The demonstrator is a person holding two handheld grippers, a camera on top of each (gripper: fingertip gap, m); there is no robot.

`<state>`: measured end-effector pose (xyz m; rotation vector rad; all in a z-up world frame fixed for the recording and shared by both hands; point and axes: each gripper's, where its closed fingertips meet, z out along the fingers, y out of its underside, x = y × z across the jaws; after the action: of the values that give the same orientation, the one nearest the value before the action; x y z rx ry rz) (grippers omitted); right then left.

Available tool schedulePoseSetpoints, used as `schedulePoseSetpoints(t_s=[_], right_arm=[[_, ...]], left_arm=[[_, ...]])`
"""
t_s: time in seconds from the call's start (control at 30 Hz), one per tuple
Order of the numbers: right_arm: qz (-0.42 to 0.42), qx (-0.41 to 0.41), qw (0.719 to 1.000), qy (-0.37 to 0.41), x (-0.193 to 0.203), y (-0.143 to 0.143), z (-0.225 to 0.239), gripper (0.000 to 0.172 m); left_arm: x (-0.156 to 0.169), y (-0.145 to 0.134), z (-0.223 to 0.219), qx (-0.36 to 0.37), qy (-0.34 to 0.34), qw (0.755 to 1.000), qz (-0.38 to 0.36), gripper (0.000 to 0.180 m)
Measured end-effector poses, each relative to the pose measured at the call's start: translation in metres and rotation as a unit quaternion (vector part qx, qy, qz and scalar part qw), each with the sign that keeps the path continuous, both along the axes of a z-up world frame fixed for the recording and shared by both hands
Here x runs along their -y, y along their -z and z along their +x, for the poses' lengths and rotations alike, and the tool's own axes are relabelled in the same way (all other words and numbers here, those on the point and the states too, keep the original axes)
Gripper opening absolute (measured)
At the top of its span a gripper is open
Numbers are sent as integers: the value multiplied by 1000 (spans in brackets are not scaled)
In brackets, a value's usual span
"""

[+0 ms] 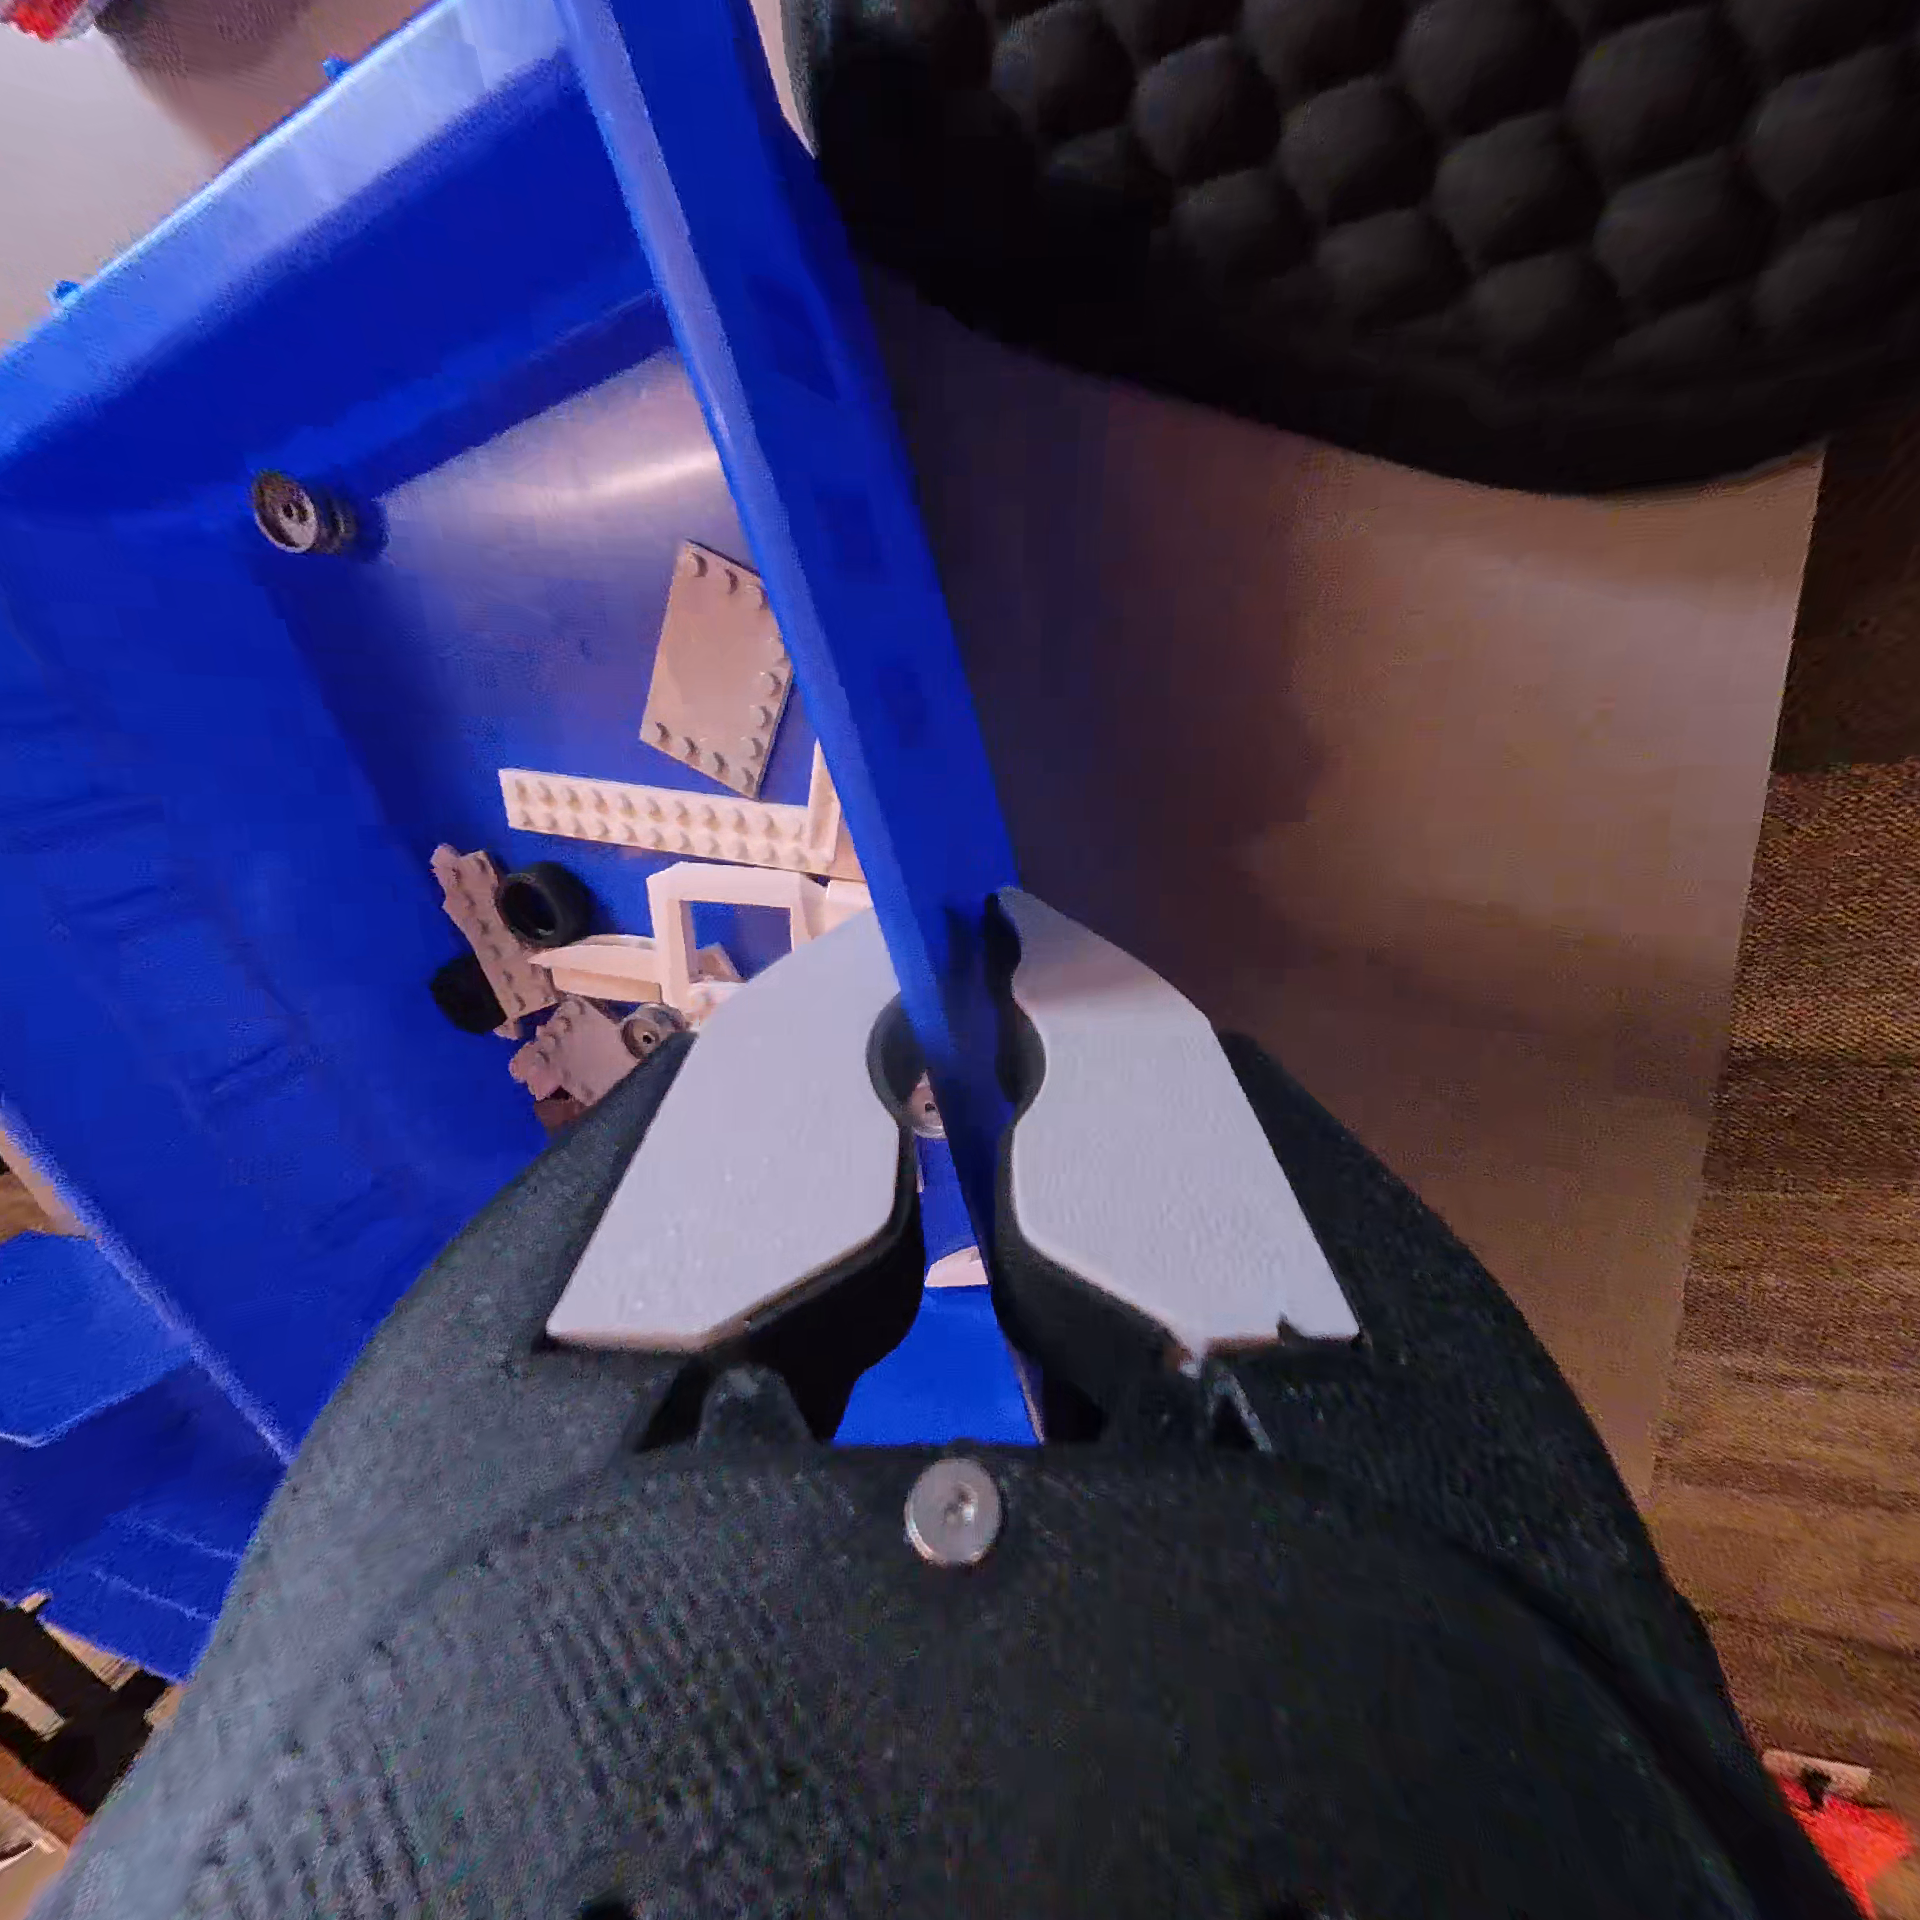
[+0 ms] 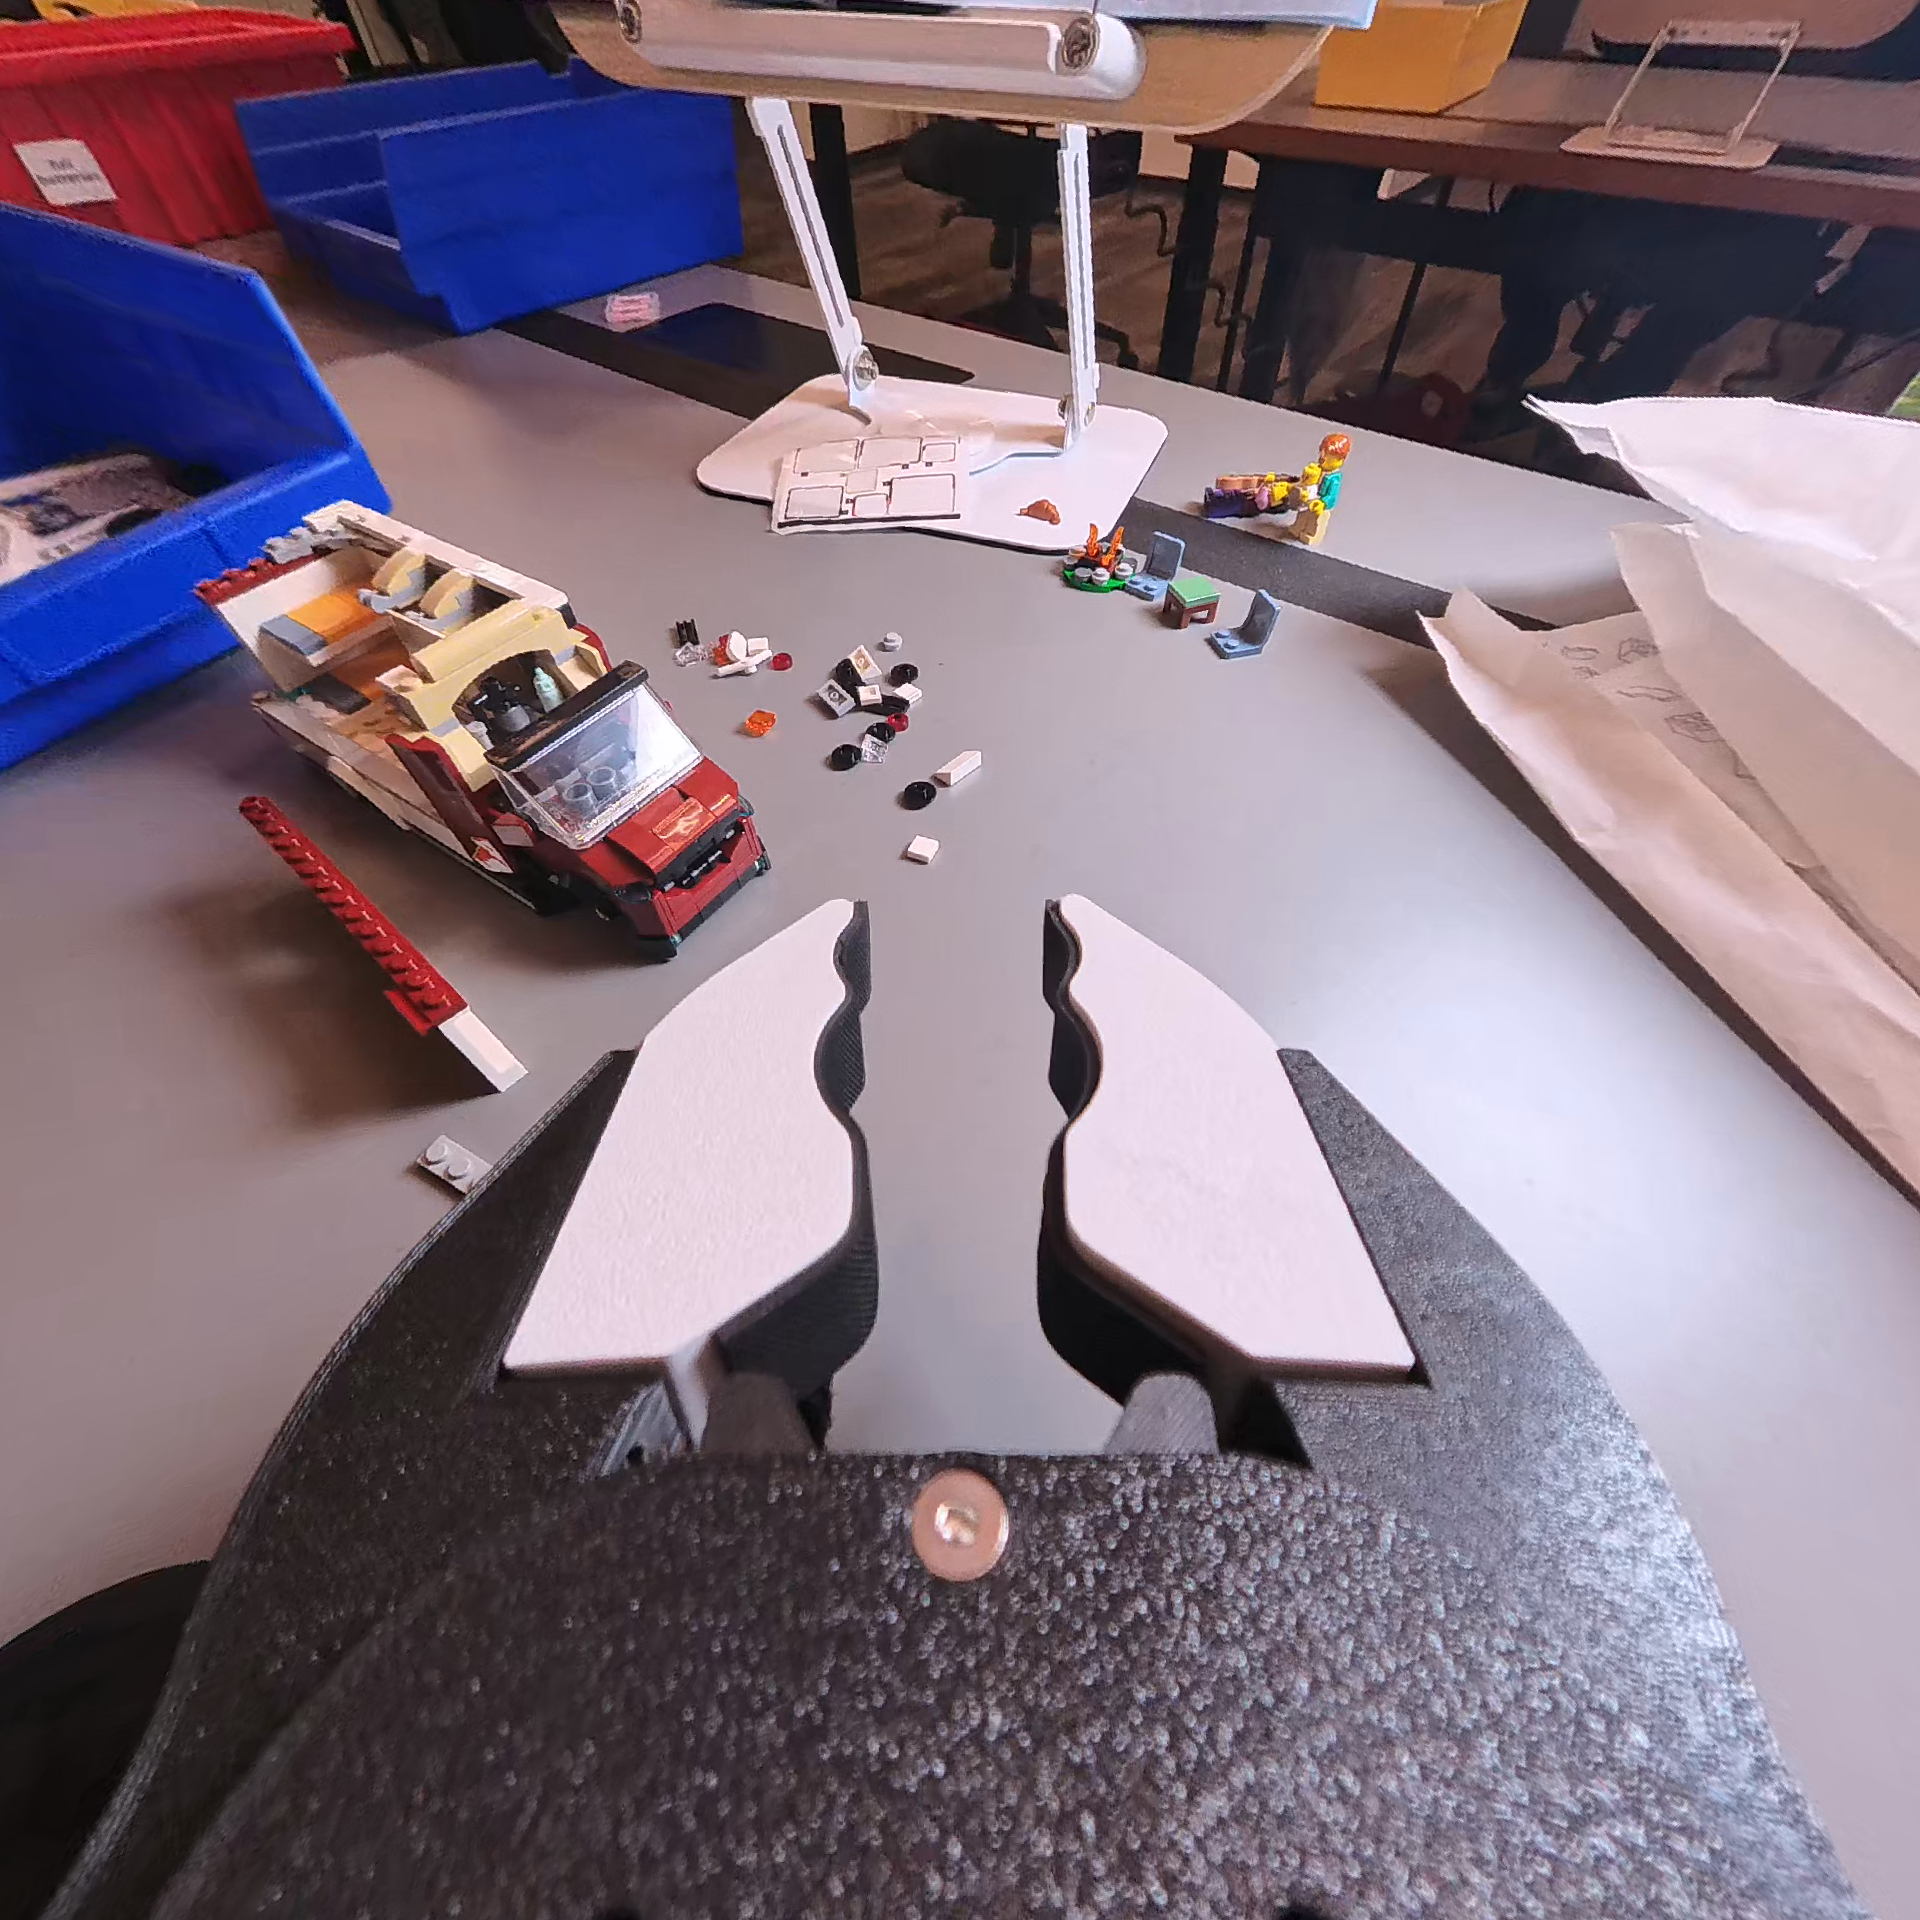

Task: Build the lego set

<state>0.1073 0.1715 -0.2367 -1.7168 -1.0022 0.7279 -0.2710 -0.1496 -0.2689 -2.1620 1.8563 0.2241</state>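
Left jaws clamped narrow on blue bin (image 1: 312,343) wall: stiff thin plastic, light, loose bricks (image 1: 655,821) likely sliding inside. Right jaws parted, empty, above counter (image 2: 1247,935).

No writing can be read: the white label (image 2: 62,172) on the red bin (image 2: 177,62) is too blurred

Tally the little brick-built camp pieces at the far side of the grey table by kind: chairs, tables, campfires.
Blue-grey chairs: 2
Green-topped table: 1
Campfire: 1
Total: 4
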Motion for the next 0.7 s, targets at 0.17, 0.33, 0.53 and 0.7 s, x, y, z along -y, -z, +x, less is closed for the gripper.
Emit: schedulePoseSetpoints(t_s=[0.17,0.33,0.53,0.7], right_arm=[[0,-9,1000,-6,0,-1,1,31],[1,-17,1000,-10,2,-1,5,31],[5,-38,999,-15,5,-8,9,31],[13,-51,998,-26,10,-16,10,31]], left_arm=[[-3,-1,-19,-28,29,999,13,12],[-18,-8,-55,-103,16,993,56,22],[-27,-53,-106,24,-244,960,137,40],[-28,-67,-122,323,-541,770,97,54]])
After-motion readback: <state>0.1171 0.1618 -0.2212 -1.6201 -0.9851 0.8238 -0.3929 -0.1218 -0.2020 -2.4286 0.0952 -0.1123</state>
